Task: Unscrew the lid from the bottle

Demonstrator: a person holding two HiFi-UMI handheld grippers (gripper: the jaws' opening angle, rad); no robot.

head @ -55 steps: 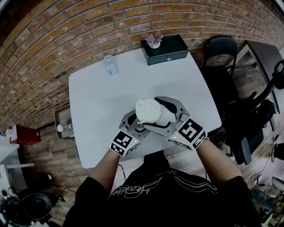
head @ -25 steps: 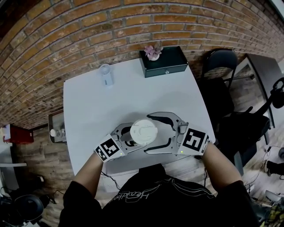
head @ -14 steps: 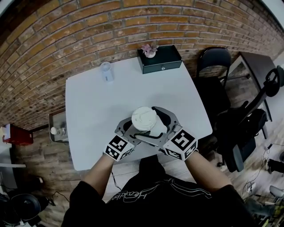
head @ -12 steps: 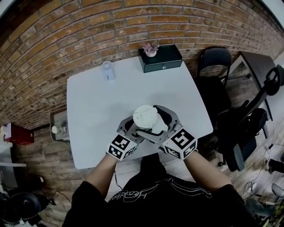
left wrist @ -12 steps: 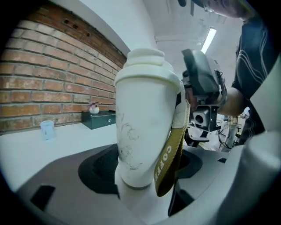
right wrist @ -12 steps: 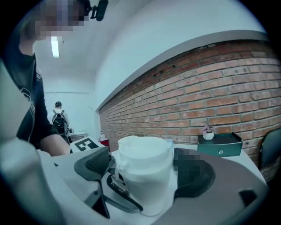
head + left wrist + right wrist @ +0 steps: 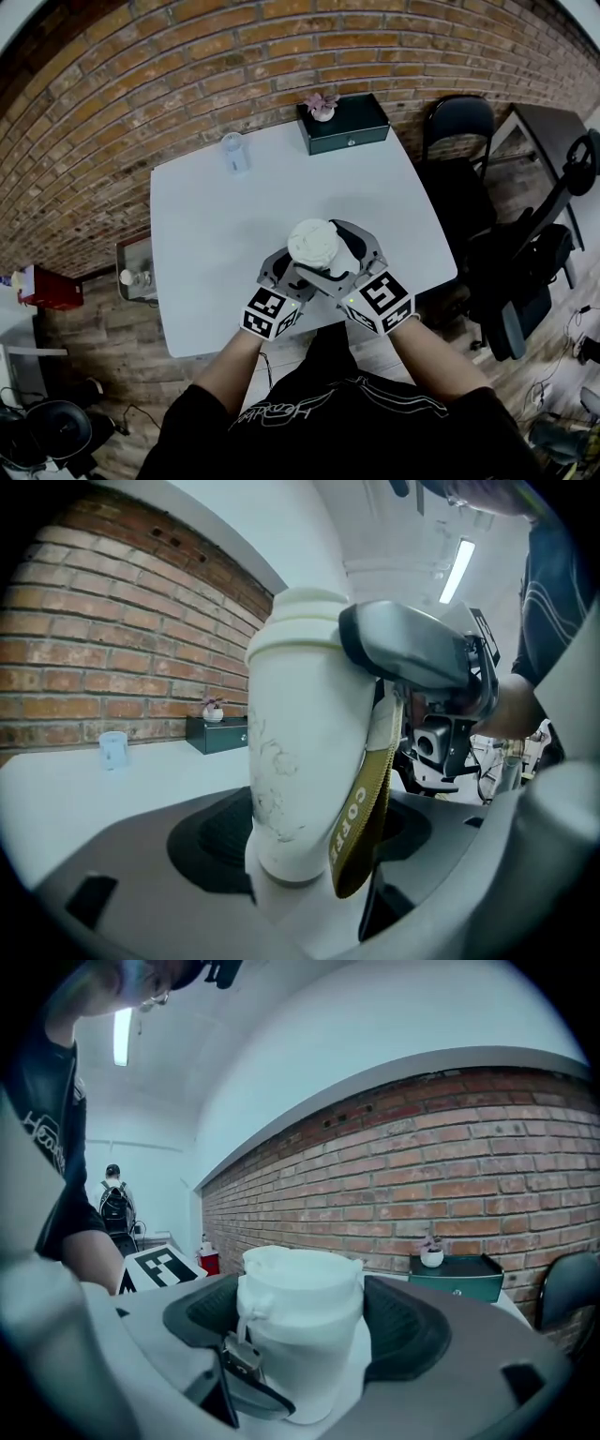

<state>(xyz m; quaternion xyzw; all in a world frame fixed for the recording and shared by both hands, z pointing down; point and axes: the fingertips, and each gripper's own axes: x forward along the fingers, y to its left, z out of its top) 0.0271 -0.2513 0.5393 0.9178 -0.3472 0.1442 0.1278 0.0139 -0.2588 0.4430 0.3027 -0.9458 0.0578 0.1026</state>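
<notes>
Beyond both my grippers runs a rough red brick wall (image 7: 187,75), and below them lies the smooth, matte white table (image 7: 216,244). My left gripper (image 7: 309,847) is clamped on the lower body of the bottle (image 7: 300,752), a glossy cream cylinder with faint grey marbled veins. My right gripper (image 7: 302,1333) comes in from the opposite side. Its jaws have just been closing, and their dark curved pads now press on the lid (image 7: 313,242), a round, stepped white plastic cap. An olive woven strap (image 7: 361,817) with pale lettering hangs down the bottle's side, just inside my left gripper's right jaw.
</notes>
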